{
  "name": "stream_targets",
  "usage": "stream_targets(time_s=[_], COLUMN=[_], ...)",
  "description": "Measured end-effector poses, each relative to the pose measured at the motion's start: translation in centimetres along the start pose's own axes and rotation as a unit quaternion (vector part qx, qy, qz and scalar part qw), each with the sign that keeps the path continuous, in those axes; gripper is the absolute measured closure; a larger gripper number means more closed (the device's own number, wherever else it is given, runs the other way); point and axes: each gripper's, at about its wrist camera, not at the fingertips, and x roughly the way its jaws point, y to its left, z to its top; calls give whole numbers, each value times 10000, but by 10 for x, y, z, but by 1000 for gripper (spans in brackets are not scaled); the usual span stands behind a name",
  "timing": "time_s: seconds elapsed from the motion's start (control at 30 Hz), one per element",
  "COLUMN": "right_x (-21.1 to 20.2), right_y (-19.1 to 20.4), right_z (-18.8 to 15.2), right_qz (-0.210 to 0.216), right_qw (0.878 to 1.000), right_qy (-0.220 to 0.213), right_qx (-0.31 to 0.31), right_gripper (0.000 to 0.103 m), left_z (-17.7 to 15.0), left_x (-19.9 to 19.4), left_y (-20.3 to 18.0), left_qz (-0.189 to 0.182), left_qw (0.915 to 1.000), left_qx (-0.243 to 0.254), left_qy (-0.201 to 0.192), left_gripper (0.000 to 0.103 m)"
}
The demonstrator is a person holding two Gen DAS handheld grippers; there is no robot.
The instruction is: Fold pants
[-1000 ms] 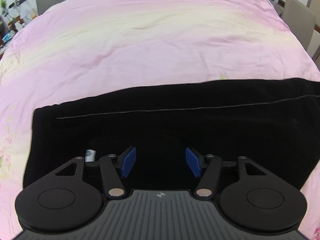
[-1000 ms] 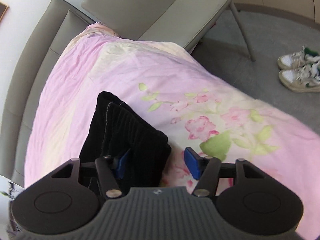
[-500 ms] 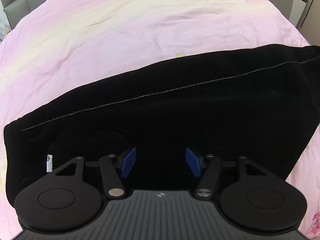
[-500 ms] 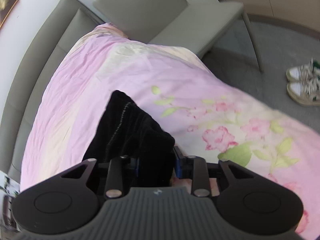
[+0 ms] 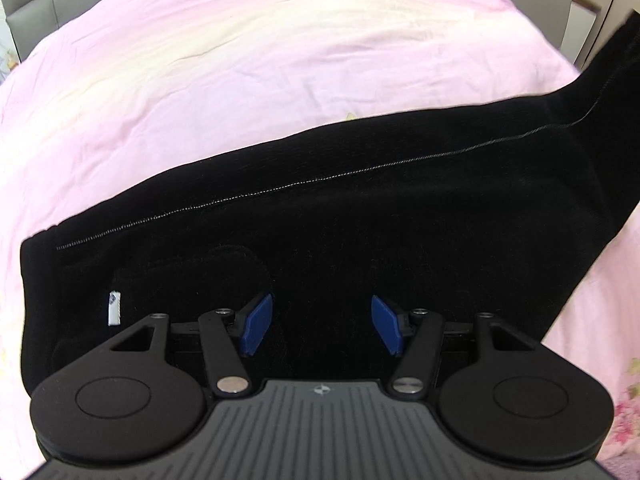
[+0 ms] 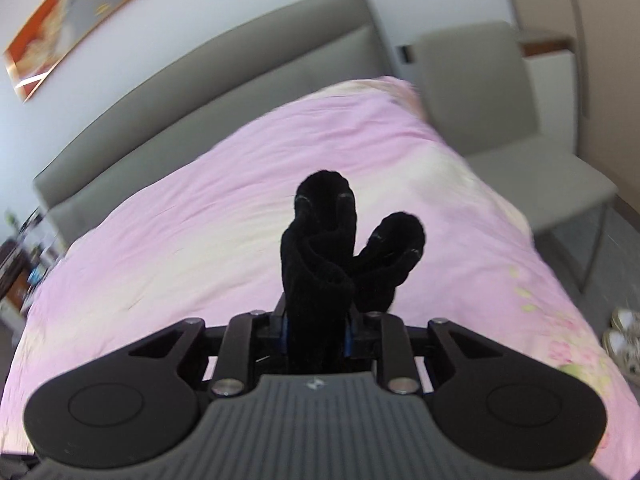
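Black pants (image 5: 360, 216) lie flat across a pink bedspread (image 5: 240, 60), with a white label (image 5: 115, 308) near their left end. My left gripper (image 5: 318, 324) hovers just over that end, open, its blue pads apart with only cloth beneath. At the right edge of the left wrist view the far end of the pants rises off the bed. My right gripper (image 6: 316, 332) holds that bunched leg end (image 6: 324, 248) up in the air. Its jaws are closing, with the black cloth pinched between the pads.
A grey padded headboard (image 6: 200, 92) runs along the back of the bed. A grey chair (image 6: 500, 120) stands beside the bed on the right, and white sneakers (image 6: 624, 336) sit on the floor. A picture (image 6: 80, 12) hangs on the wall.
My right gripper closed on the leg end and lifted it off the bed, rolling as it rose. In the left wrist view the pants' right end now slopes upward.
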Motion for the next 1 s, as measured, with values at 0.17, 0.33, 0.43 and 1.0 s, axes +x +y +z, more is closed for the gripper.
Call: stream_targets(time_s=[0.17,0.33,0.43,1.0], right_x=[11,45,73,80], right_y=[108,184,210,242], right_z=[-40,-114,-168,-183], right_qz=[438,677,688,745], right_qw=[9941,9755,9587,9238], right_qy=[452,1186,1656,2280], right_qx=[-883,-1723,-2207,-2983], right_gripper=[84,84,84,46], left_z=[-1,-9,-14,10], left_x=[-13,-16,-2,24], left_y=[15,33,36,42], left_qz=[-250,-595,-821,-2193], left_qw=[9992,9964,9937,9640], left_qx=[-220,-489,-680,-1335], left_qy=[-237,-356,-359,-692], left_gripper=[35,35,35,48])
